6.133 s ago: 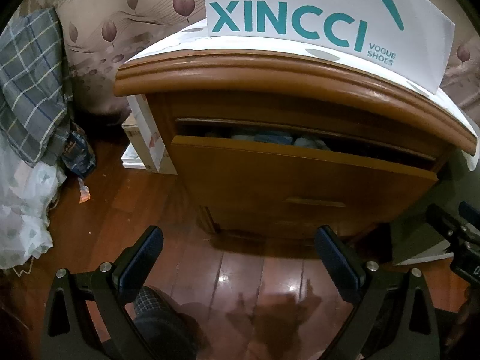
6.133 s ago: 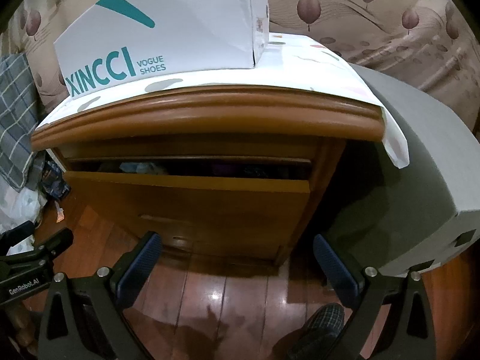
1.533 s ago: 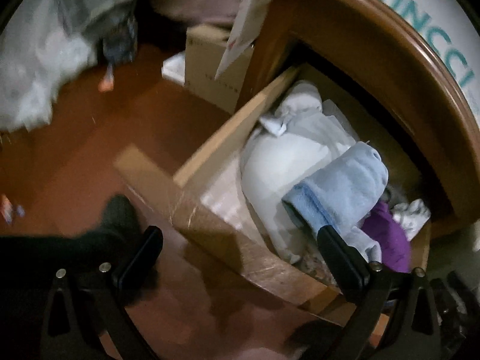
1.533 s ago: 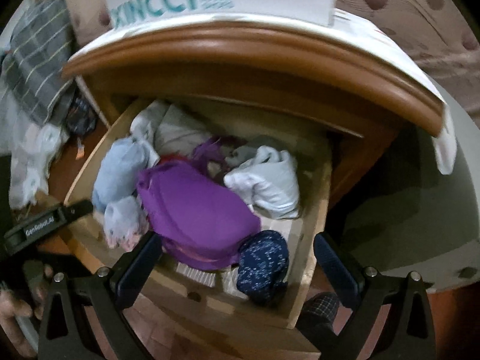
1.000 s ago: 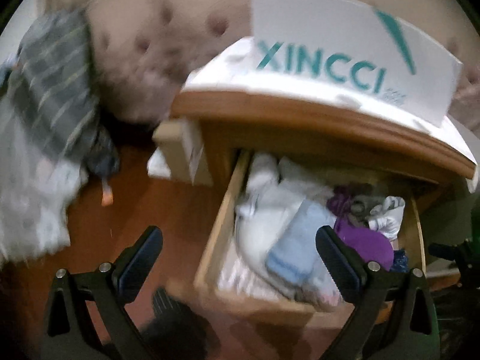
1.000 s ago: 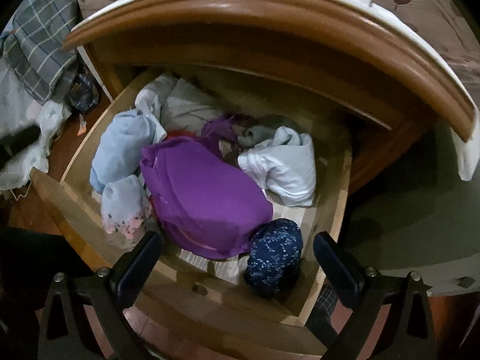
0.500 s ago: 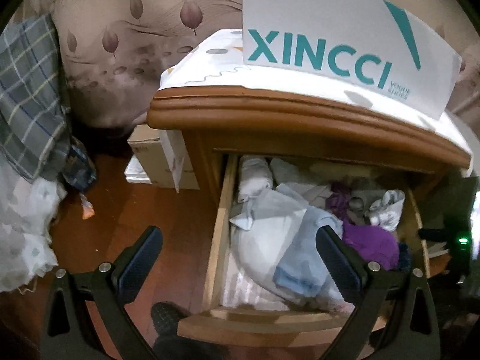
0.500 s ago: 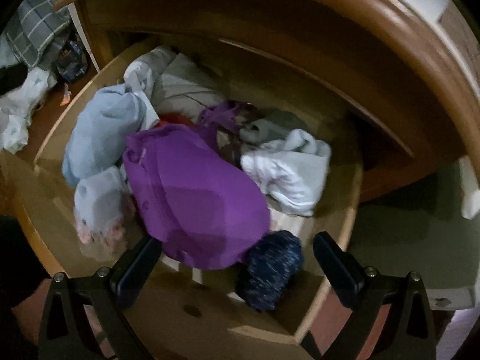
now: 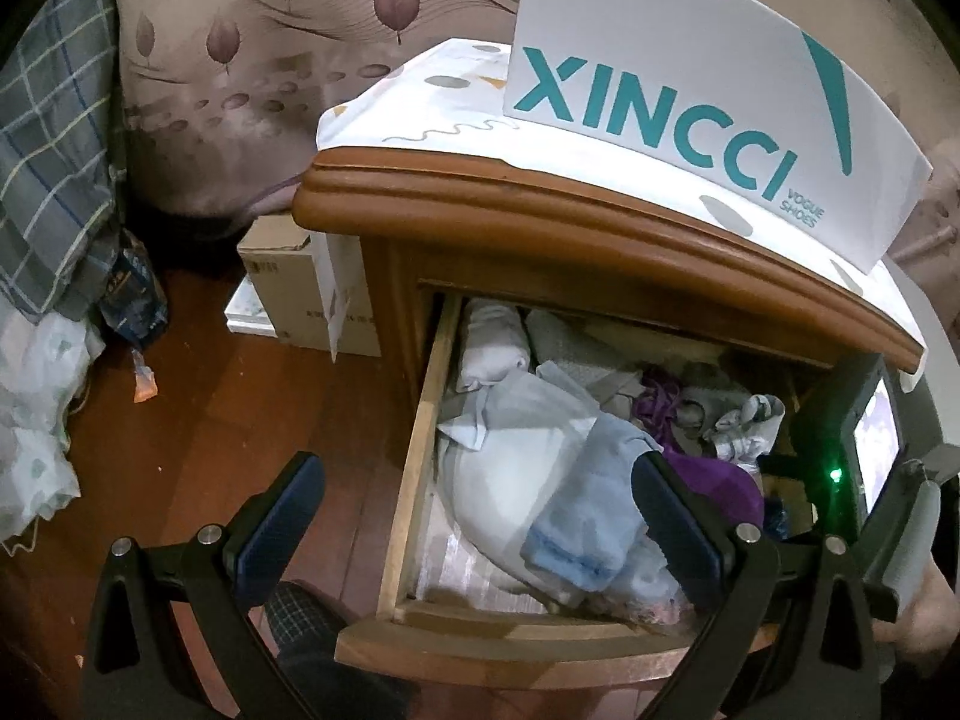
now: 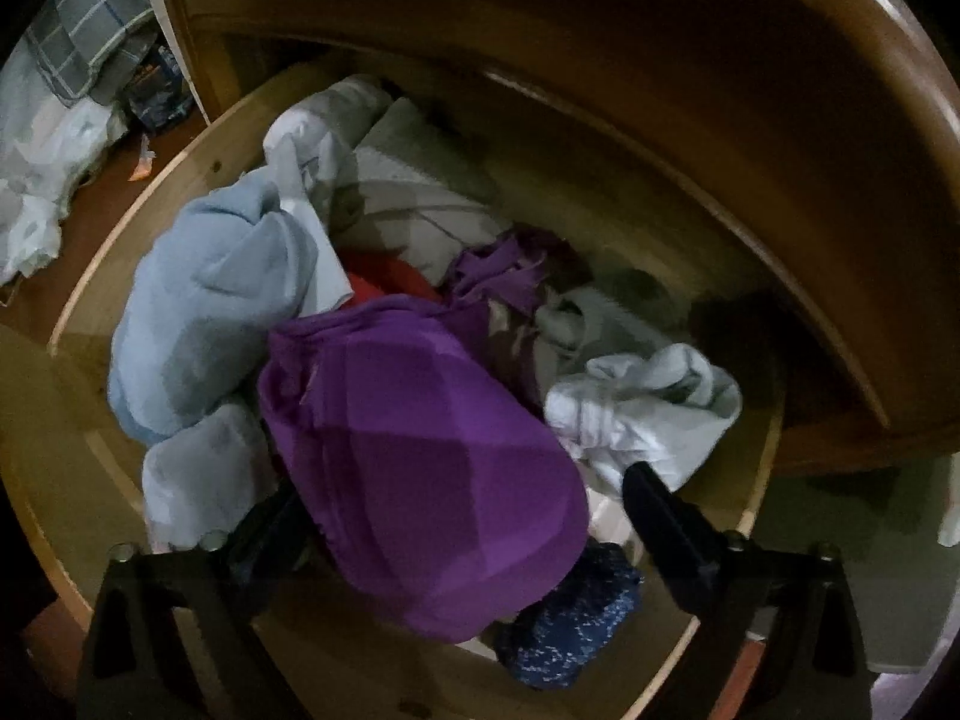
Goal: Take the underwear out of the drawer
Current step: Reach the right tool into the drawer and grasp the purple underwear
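The wooden drawer [image 9: 480,642] stands pulled out and is full of crumpled clothes. In the right wrist view a purple underwear piece [image 10: 420,432] lies on top in the middle. My right gripper [image 10: 465,525] points steeply down over it, jaws closing, with the purple cloth between the fingers [image 10: 660,516]; the pads do not visibly press it. A light blue garment [image 10: 204,312] lies to its left, a white bundle [image 10: 648,414] to its right and a dark blue speckled piece [image 10: 570,624] near the front. My left gripper [image 9: 477,516] hangs open above the drawer's front left corner, holding nothing.
A white XINCCI shoe box [image 9: 690,102] stands on the nightstand top [image 9: 600,228], which overhangs the drawer's back. On the floor to the left are a cardboard box [image 9: 282,294], a plaid cloth [image 9: 48,150] and a white bag [image 9: 30,420]. A person's slippered foot [image 9: 300,624] is below.
My right gripper has sunk into the drawer onto the purple piece, and its fingers have come a little closer together. The left gripper's view has drawn slightly nearer and steadied.
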